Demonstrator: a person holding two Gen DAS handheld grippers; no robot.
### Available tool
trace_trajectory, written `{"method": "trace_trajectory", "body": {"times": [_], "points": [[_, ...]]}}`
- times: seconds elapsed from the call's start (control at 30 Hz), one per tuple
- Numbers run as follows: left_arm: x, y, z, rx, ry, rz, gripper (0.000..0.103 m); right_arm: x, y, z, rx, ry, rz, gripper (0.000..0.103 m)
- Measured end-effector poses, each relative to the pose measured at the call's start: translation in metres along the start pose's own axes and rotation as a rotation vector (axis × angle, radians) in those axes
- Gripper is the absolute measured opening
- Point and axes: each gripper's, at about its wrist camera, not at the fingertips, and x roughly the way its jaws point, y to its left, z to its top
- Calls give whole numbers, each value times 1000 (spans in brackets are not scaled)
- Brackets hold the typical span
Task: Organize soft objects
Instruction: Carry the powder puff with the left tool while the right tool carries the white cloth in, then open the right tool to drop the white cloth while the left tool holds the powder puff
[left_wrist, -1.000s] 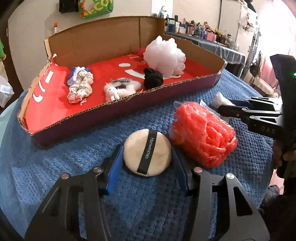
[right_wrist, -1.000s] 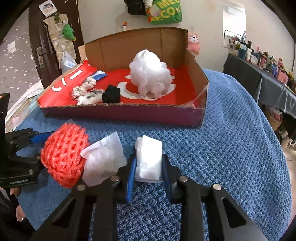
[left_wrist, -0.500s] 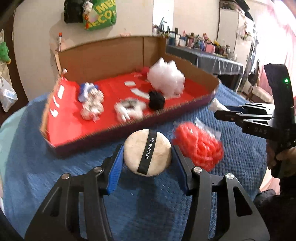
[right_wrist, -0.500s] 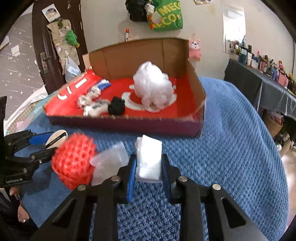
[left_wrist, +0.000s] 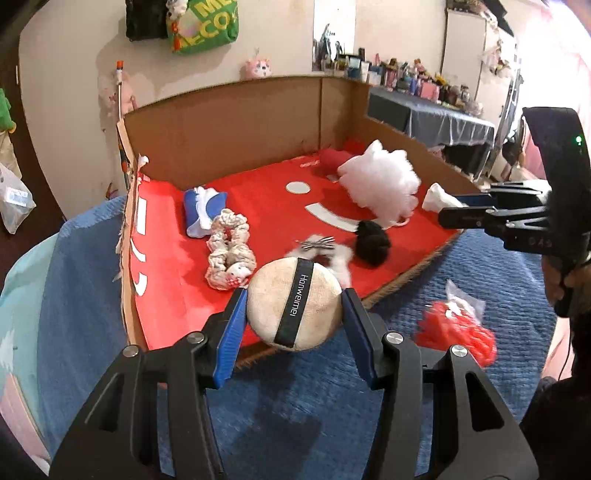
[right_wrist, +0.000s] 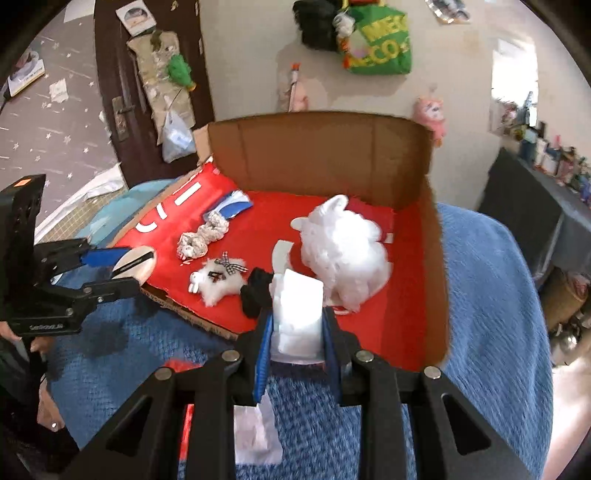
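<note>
Cardboard walls frame the red-lined box (left_wrist: 229, 122), where a scrunchie (left_wrist: 229, 254) and white bath pouf (left_wrist: 380, 184) already lie. At left, the left gripper (left_wrist: 293, 312) is clamped on a beige powder puff (left_wrist: 293, 308), held above the box's near rim, apparently for dropping inside. Right of it, the right gripper (right_wrist: 297, 321) pinches a white sponge block (right_wrist: 297, 314) over the red floor. A red mesh pouf (left_wrist: 458, 332) waits outside on the blue blanket (left_wrist: 92, 295).

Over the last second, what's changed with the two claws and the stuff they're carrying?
Both claws rose off the blue cloth and moved toward the cardboard tray. The left claw carried the round powder puff up to the tray's near edge; the right claw brought the white sponge over it. Neither let go. The red mesh ball and the tray's contents stayed put.
</note>
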Motion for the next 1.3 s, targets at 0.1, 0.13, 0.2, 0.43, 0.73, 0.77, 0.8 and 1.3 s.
{"method": "trace_trajectory", "body": {"times": [0.1, 0.13, 0.2, 0.43, 0.73, 0.77, 0.8, 1.3], "points": [[10, 6, 3, 7, 31, -4, 49, 18, -3, 9, -10, 50, 26, 28], [13, 7, 3, 11, 41, -5, 49, 25, -3, 11, -20, 70, 33, 28], [19, 10, 4, 18, 64, -11, 49, 34, -5, 14, -27, 99, 38, 28], [35, 14, 5, 34, 123, -24, 49, 59, -6, 17, -50, 186, 58, 28], [44, 20, 9, 39, 160, -34, 49, 75, -13, 18, -54, 271, 76, 28], [45, 21, 9, 39, 163, -36, 49, 76, -14, 19, -56, 278, 78, 28], [46, 22, 9, 38, 167, -37, 49, 77, -14, 19, -57, 281, 78, 28], [52, 24, 11, 56, 188, -51, 50, 84, -16, 20, -91, 327, 80, 28]]}}
